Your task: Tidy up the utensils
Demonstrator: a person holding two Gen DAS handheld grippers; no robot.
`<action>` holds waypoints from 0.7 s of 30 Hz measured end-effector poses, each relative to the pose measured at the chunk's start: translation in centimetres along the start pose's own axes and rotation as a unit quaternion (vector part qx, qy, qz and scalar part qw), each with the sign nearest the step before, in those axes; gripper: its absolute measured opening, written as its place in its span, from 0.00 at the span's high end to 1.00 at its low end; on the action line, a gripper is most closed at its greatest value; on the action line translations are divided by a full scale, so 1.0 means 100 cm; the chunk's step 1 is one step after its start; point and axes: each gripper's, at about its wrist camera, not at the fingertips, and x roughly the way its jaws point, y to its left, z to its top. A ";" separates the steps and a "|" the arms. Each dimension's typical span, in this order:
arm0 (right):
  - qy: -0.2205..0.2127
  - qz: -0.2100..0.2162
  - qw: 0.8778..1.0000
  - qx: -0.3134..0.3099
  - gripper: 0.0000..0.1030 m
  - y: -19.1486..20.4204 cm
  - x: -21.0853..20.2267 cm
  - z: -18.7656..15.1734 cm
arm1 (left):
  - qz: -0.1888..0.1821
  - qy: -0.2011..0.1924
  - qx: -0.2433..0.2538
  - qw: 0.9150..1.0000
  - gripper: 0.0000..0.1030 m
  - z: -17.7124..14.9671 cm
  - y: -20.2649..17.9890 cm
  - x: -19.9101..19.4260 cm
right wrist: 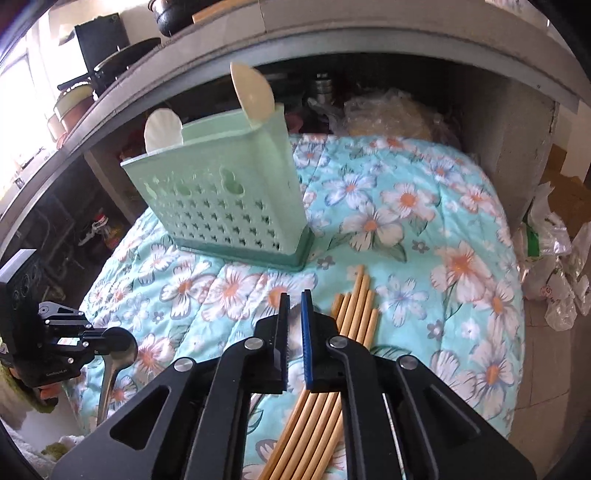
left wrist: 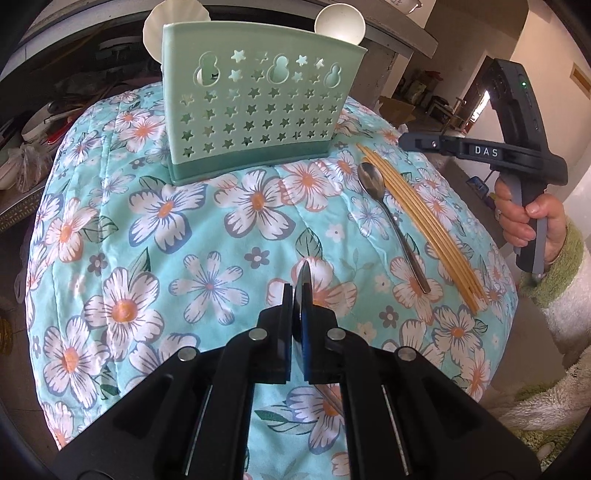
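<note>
A mint green utensil holder (left wrist: 255,107) with star cut-outs stands upright on the floral cloth; it also shows in the right wrist view (right wrist: 225,206). Two white spoons (left wrist: 338,24) stick out of it. A metal spoon (left wrist: 391,221) and several bamboo chopsticks (left wrist: 424,225) lie on the cloth to its right. My left gripper (left wrist: 297,291) is shut on a dark metal spoon whose bowl (left wrist: 304,284) stands edge-on between the fingers; the right wrist view shows this spoon (right wrist: 114,365) hanging from it. My right gripper (right wrist: 294,299) is nearly shut and empty, above the chopsticks (right wrist: 354,310).
The floral quilted cloth (left wrist: 192,229) covers a rounded table. Behind it is a concrete shelf (right wrist: 332,40) with pots and bags underneath. Plastic bags (right wrist: 554,258) lie on the floor at the right.
</note>
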 end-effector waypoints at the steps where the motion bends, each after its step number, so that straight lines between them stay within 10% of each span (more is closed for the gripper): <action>1: 0.016 0.004 1.000 0.012 0.84 -0.002 0.007 -0.004 | -0.001 0.002 -0.001 1.000 0.97 -0.003 -0.001 0.002; 7: 0.072 0.013 0.994 0.079 0.83 -0.015 0.033 -0.026 | -0.006 0.010 0.002 1.000 0.97 -0.007 -0.005 0.006; 21: 0.051 0.017 0.995 0.090 0.74 -0.013 0.058 0.002 | -0.013 0.016 -0.006 1.000 0.97 -0.008 0.000 0.017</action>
